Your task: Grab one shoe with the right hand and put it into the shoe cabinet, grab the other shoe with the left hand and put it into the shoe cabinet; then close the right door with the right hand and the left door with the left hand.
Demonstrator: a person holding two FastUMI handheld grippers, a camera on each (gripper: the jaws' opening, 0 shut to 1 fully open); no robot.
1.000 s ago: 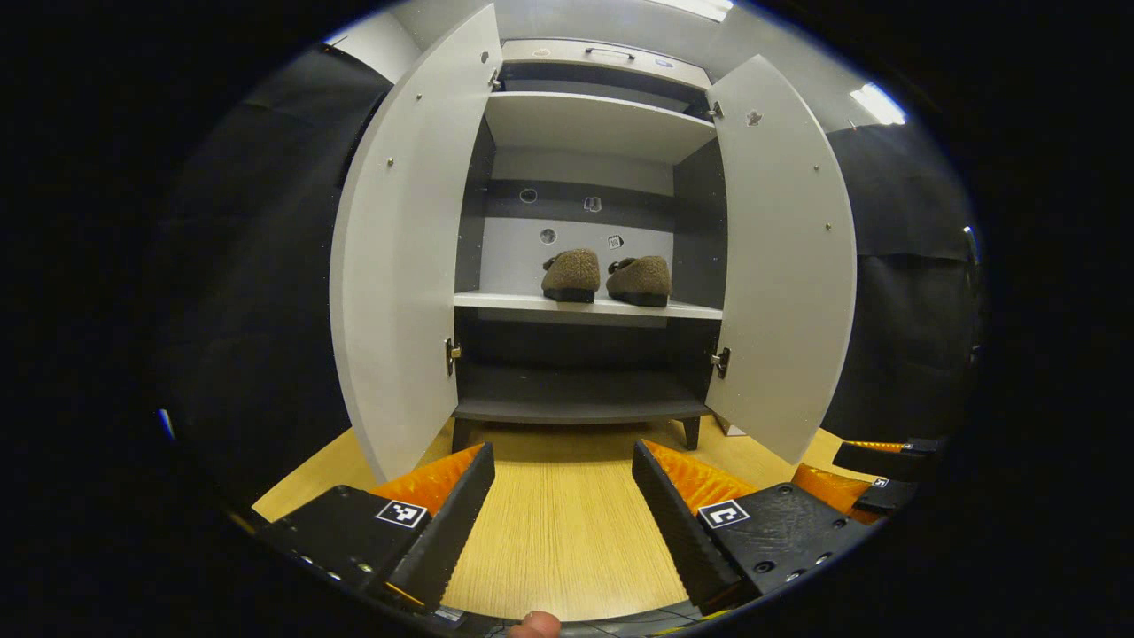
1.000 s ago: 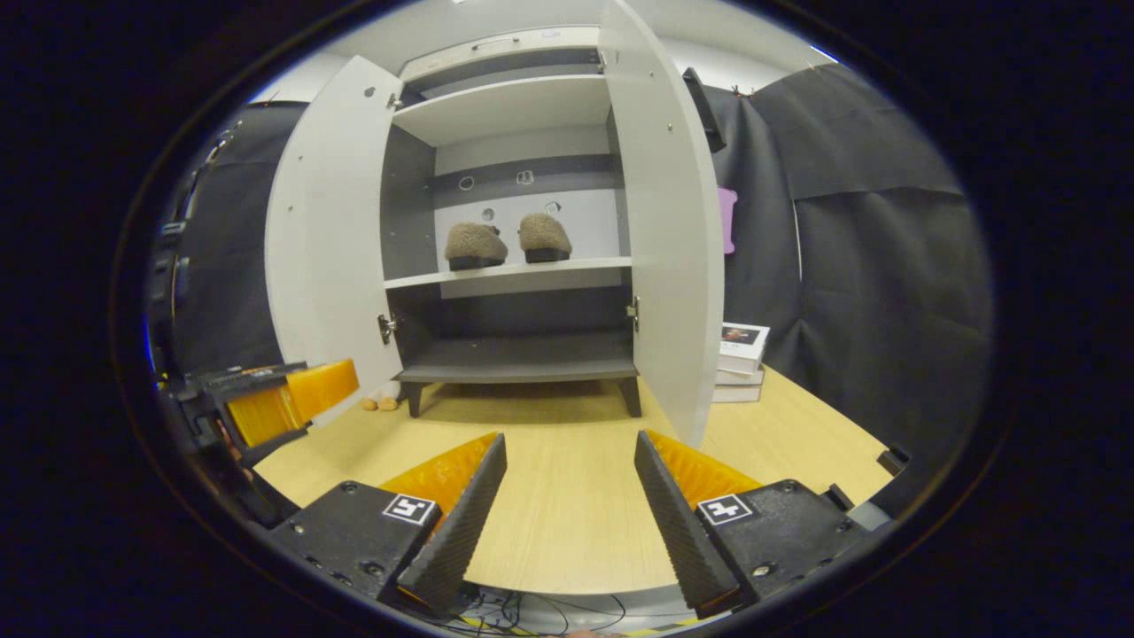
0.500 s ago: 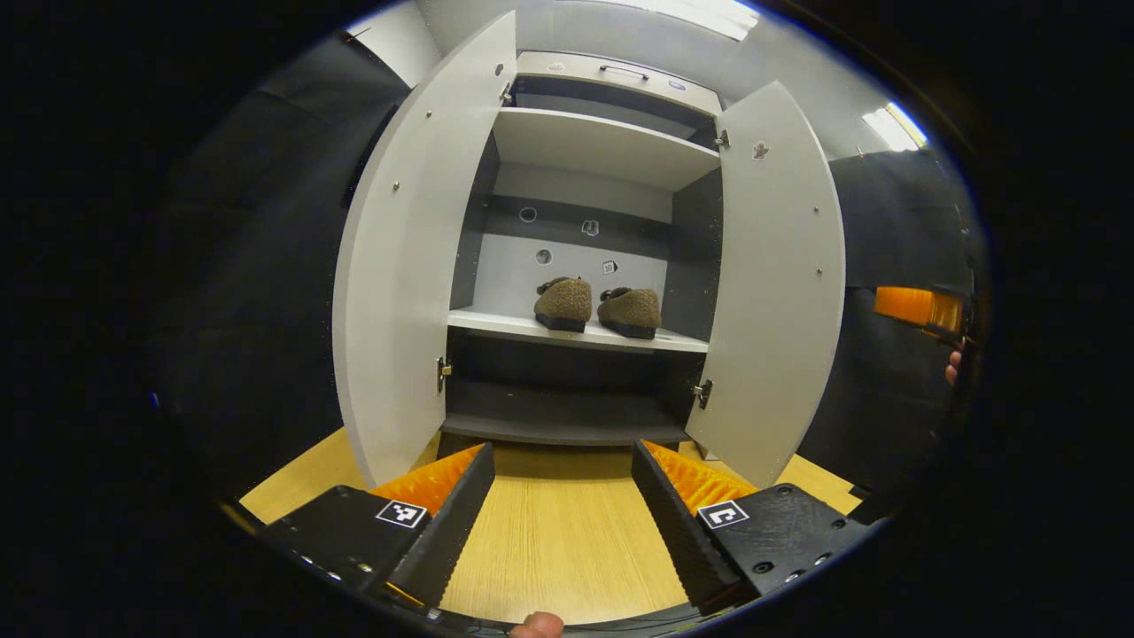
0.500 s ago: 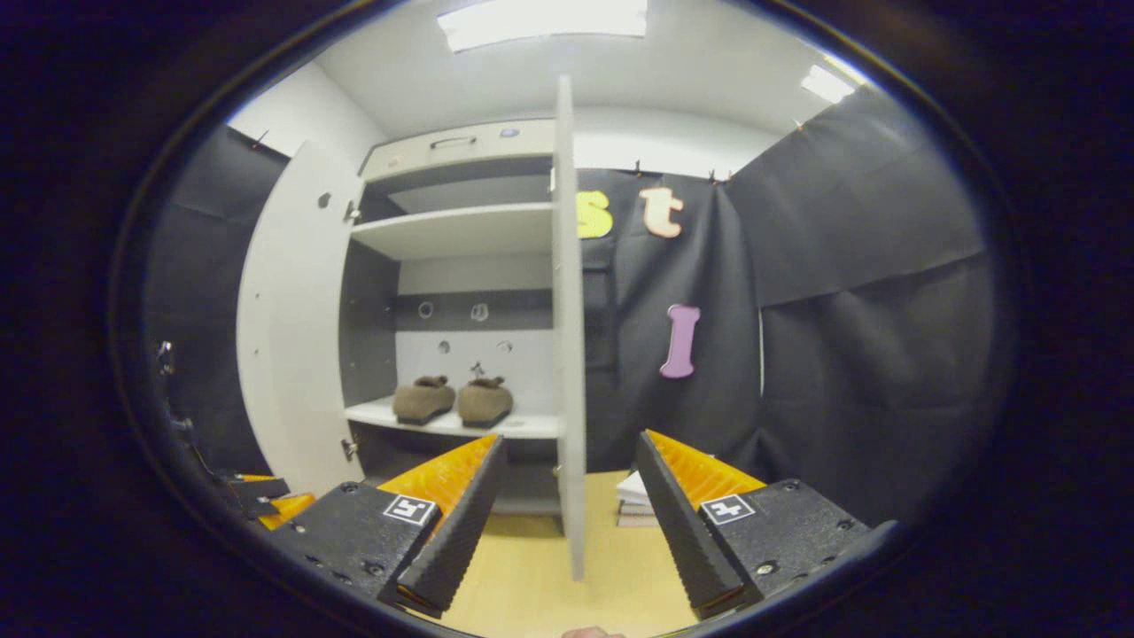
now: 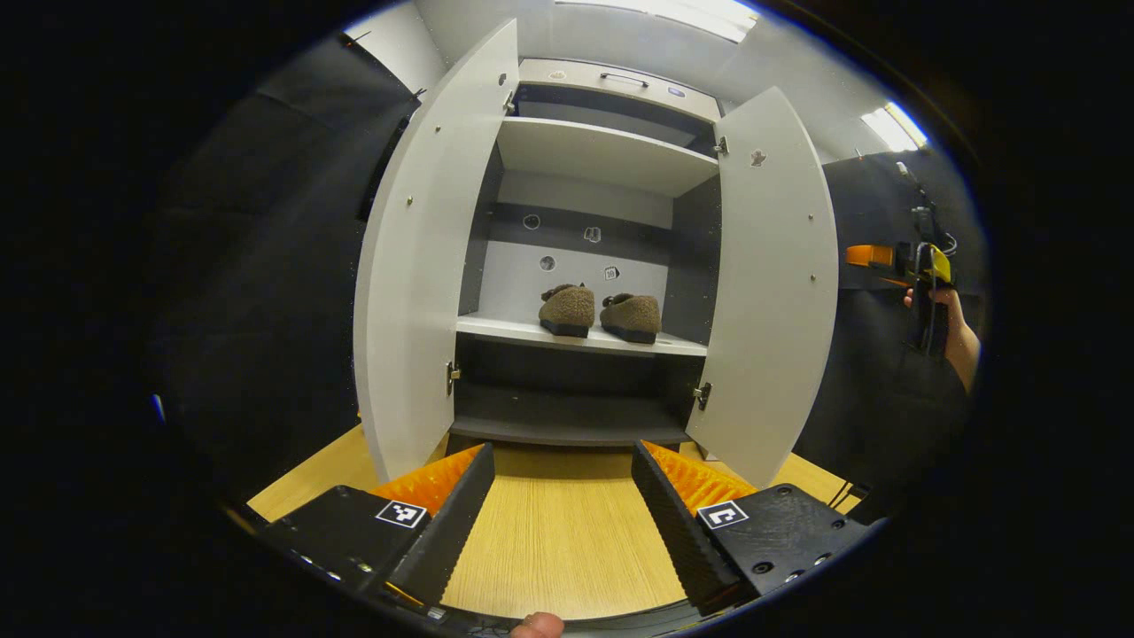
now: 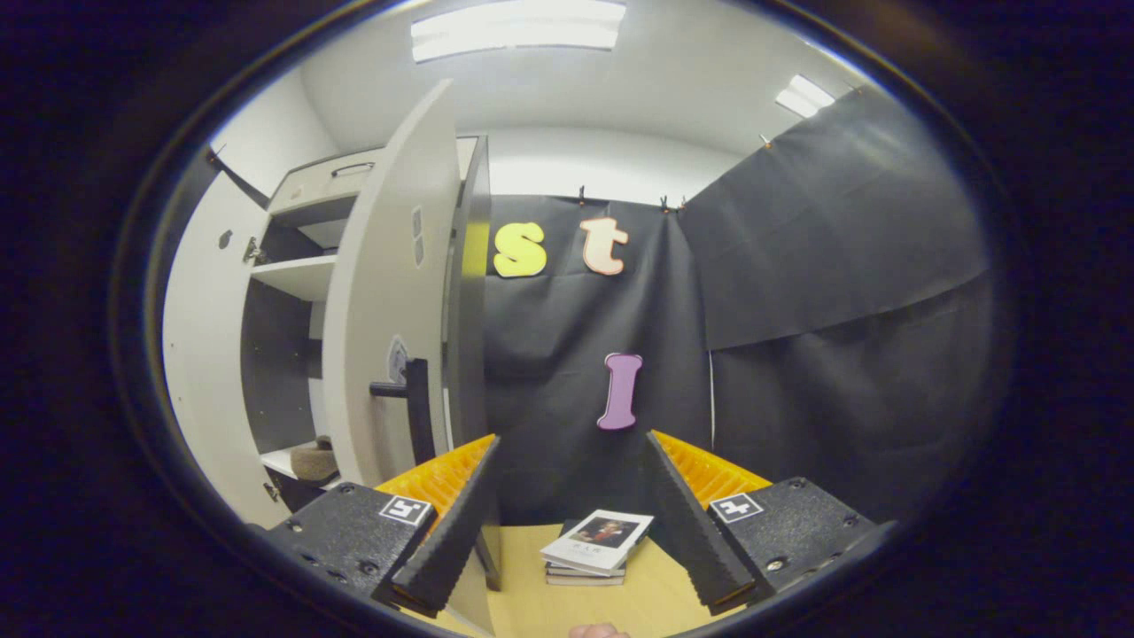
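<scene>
Fleece-textured brown shoes (image 5: 601, 311), two, sit side by side on the middle shelf (image 5: 580, 336) of the shoe cabinet (image 5: 602, 151), straight ahead of the left gripper (image 5: 563, 514) and well apart from it; placement looks complete, so door closing is judged the step in hand. Left gripper: fingers spread wide, nothing between them, held low over the wooden floor (image 5: 558, 532). Left door (image 5: 425, 257) stands wide open ahead and to that tool's left; right door (image 5: 775, 283) stands open ahead and to its right. Right gripper (image 6: 567, 523): fingers likewise parted and empty, positioned at the outer face of the right door (image 6: 385, 301), whose dark bar handle (image 6: 412, 408) lies just ahead and left of its left finger; seen from the left gripper view, this tool (image 5: 886, 261) sits far right, beyond the door, in a person's hand (image 5: 957, 328). Stack of books (image 6: 595, 548) lies on the floor ahead, between the right tool's fingers. Risks, as judgement: a push landing near the hinge edge would move the door little and could rock the cabinet; a fast swing could slam and bounce back open; a finger catching behind the handle could stop the closing; the shoes appear set back from the shelf edge, so fouling the door seems unlikely. Closing the left door first would break the stated order.
</scene>
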